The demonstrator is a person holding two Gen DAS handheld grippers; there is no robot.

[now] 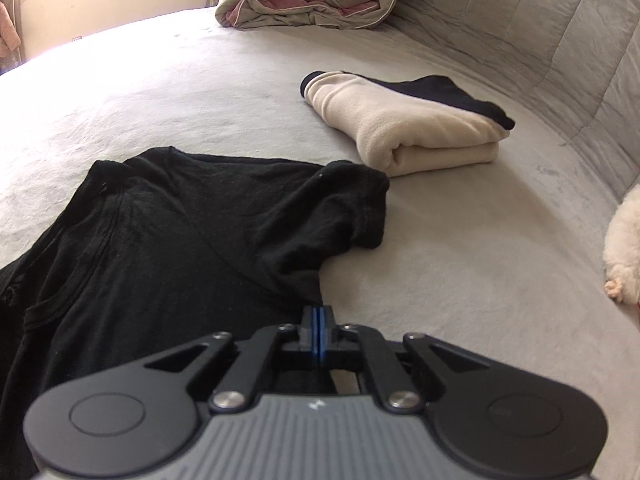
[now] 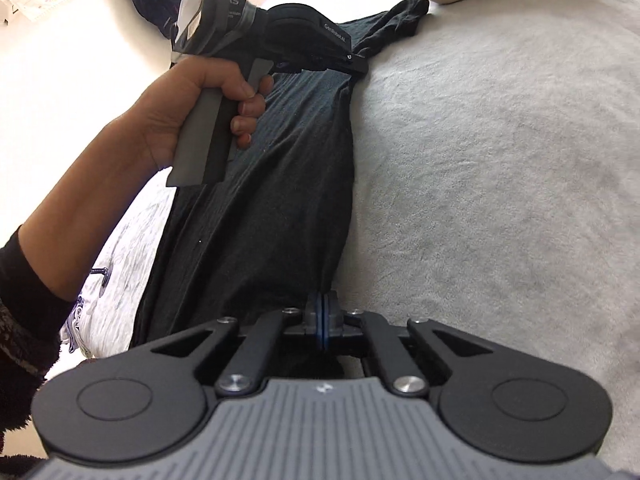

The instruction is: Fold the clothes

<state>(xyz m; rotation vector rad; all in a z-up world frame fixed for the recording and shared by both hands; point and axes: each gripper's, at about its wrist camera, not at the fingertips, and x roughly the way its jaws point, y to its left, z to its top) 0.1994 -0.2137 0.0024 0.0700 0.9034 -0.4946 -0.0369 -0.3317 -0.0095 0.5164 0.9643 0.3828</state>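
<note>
Pressed-together right gripper (image 2: 323,312) seemingly pinches the black cotton T-shirt (image 2: 272,168) at its near edge; its long axis runs toward twelve o'clock, where the left gripper (image 2: 358,65) pinches the same edge on the grey bedspread (image 2: 500,160).

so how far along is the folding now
Done: one cream garment lies folded on the bed. In hand: the black t-shirt, both the left gripper and right gripper shut on its side edge. Left: folding it over and stacking it.
</note>
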